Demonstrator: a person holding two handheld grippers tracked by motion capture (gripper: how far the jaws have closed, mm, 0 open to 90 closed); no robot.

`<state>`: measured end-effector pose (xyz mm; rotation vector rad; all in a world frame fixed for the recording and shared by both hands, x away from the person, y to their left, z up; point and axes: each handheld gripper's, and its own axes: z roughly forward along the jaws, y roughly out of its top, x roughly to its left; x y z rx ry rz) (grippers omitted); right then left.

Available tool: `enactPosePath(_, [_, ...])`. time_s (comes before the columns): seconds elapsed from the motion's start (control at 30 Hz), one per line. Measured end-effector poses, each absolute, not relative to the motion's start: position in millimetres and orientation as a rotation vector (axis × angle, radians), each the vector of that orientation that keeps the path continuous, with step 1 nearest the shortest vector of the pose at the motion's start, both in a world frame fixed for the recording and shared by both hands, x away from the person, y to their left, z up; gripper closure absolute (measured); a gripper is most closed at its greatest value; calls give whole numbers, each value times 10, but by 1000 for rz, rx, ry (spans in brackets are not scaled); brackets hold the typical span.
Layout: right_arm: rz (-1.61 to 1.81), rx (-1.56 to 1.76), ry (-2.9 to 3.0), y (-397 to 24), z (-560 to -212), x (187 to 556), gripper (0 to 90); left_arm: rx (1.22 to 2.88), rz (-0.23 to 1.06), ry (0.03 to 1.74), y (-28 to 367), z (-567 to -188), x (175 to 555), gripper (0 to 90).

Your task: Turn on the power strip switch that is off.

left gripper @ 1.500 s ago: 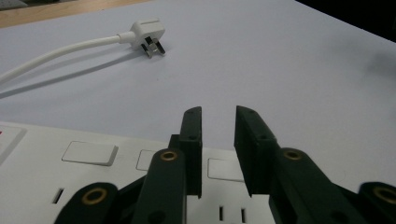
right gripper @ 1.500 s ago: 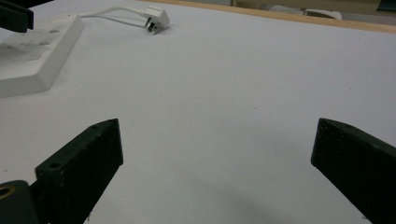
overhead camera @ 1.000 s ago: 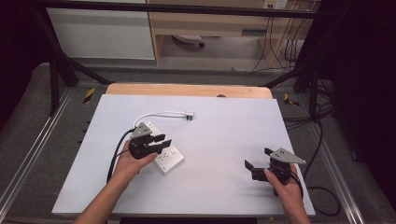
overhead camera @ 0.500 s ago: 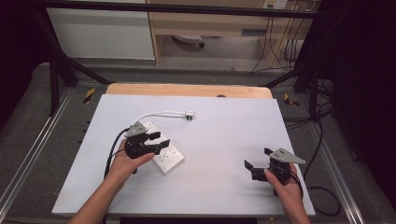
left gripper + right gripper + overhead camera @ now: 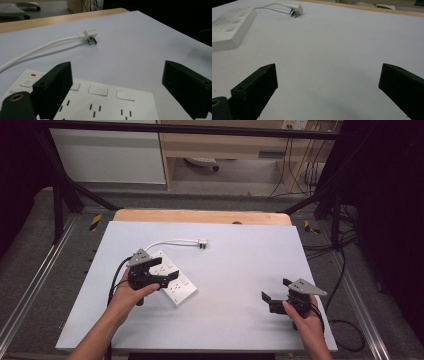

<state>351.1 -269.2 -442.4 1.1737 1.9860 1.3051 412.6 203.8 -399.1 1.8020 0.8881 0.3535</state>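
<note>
1. The left gripper's (image 5: 161, 273) two black fingers (image 5: 53, 87) stand spread wide, having just been opening. Nothing is pinched between them, and the pads press on nothing.
2. Under and between those fingers lies the flat white plastic power strip (image 5: 105, 105), resting on the bench. In the left gripper view one finger stands over the strip's end that bears the round power button and a small red mark, while the other finger stands past the strip's far edge, over bare bench.
3. In the high view the power strip (image 5: 175, 282) lies at a slant, with the left gripper above its middle and the person's left hand (image 5: 131, 292) wrapped round the gripper's body.
4. Beyond the left fingers, the strip's thin white cable (image 5: 42, 47) curves across the bench and ends in a white plug (image 5: 90, 35), which lies on its side with its metal pins showing, well apart from the fingers.
5. The right gripper's (image 5: 277, 290) black fingers (image 5: 255, 90) are also spread wide, with only bare bench between them and nothing in their hold.
6. From the right fingers the power strip (image 5: 232, 27) lies well apart, far ahead at one side, with the plug (image 5: 295, 8) farther off still.
7. The right hand (image 5: 305, 317) holds its gripper low near the bench's near corner.
8. All of it sits on the pale grey-white bench (image 5: 240, 265), whose far edge shows a strip of light wood.
</note>
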Motion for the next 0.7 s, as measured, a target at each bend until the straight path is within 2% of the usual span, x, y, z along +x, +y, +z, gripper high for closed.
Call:
enactPosePath(0.37, [1304, 1175, 1989, -2689, -4427, 3513, 24, 1743, 371, 978, 2295, -3904, 4080, 76])
enactPosePath(0.7, [1299, 1177, 1993, -2682, -4430, 3514, 24, 1719, 394, 992, 2543, -3830, 3959, 76])
